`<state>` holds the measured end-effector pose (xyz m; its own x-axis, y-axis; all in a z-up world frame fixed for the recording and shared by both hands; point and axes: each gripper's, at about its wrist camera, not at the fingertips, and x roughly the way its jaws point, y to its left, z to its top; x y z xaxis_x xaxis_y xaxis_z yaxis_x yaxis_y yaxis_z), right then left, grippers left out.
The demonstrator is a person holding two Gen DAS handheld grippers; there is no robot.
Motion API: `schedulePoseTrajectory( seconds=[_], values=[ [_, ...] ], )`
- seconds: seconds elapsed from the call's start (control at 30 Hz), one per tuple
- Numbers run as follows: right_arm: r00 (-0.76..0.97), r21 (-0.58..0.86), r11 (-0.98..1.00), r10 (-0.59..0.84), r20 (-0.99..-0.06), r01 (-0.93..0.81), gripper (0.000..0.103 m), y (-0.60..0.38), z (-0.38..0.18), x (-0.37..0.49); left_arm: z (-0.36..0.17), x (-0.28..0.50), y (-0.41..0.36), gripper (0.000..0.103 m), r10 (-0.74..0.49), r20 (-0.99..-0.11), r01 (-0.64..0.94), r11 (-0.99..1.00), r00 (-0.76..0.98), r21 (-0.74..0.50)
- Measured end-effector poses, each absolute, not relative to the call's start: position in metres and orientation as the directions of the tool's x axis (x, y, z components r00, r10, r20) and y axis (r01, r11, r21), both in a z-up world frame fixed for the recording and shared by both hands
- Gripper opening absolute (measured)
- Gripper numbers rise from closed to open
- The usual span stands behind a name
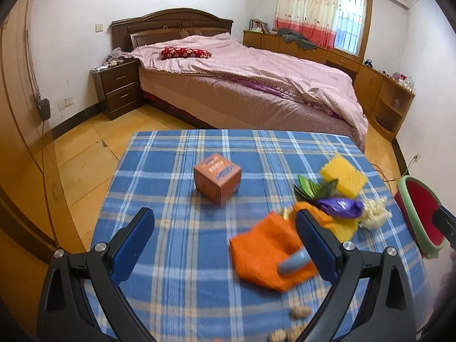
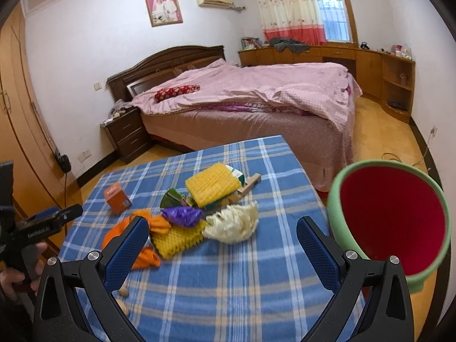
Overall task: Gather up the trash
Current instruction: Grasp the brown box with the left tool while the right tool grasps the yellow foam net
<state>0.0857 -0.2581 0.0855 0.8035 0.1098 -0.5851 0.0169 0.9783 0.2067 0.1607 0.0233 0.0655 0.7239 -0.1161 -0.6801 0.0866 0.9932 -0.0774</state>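
Observation:
A heap of trash lies on the blue plaid table (image 1: pixel 176 270) (image 2: pixel 228 285): an orange cloth (image 1: pixel 265 256) (image 2: pixel 154 223), a purple wrapper (image 1: pixel 340 206) (image 2: pixel 182 215), a yellow sponge (image 1: pixel 343 175) (image 2: pixel 212 183), a white crumpled wad (image 1: pixel 374 213) (image 2: pixel 232 223) and an orange box (image 1: pixel 218 178) (image 2: pixel 116 196). My left gripper (image 1: pixel 225 236) is open, hovering over the table with its right finger above the orange cloth. My right gripper (image 2: pixel 222 242) is open just in front of the white wad. A green bin with a red inside (image 2: pixel 390 222) (image 1: pixel 421 216) stands off the table's right edge.
Several nuts (image 1: pixel 299 312) (image 2: pixel 124 292) lie near the table's front. A blue-grey handle-like object (image 1: pixel 293 263) rests on the orange cloth. A bed (image 1: pixel 256 85) stands beyond the table, with a nightstand (image 1: pixel 119 88) and wooden cabinets (image 1: pixel 384 85). A hand (image 2: pixel 17 273) holds the left gripper.

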Motion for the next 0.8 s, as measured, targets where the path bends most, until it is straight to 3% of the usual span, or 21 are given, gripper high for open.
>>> schedulePoseTrajectory(
  seconds=[0.5, 0.8],
  values=[
    [0.723, 0.218, 0.975, 0.127, -0.679, 0.033, 0.103, -0.247, 0.064, 0.171, 0.033, 0.243, 0.023, 0.098, -0.152, -0.726, 0.183, 0.982, 0.671, -0.036],
    [0.685, 0.233, 0.971, 0.128, -0.717, 0.063, 0.102, -0.244, 0.034, 0.213, 0.002, 0.268, 0.025, 0.079, -0.173, -0.742, 0.187, 0.980, 0.647, -0.066]
  ],
)
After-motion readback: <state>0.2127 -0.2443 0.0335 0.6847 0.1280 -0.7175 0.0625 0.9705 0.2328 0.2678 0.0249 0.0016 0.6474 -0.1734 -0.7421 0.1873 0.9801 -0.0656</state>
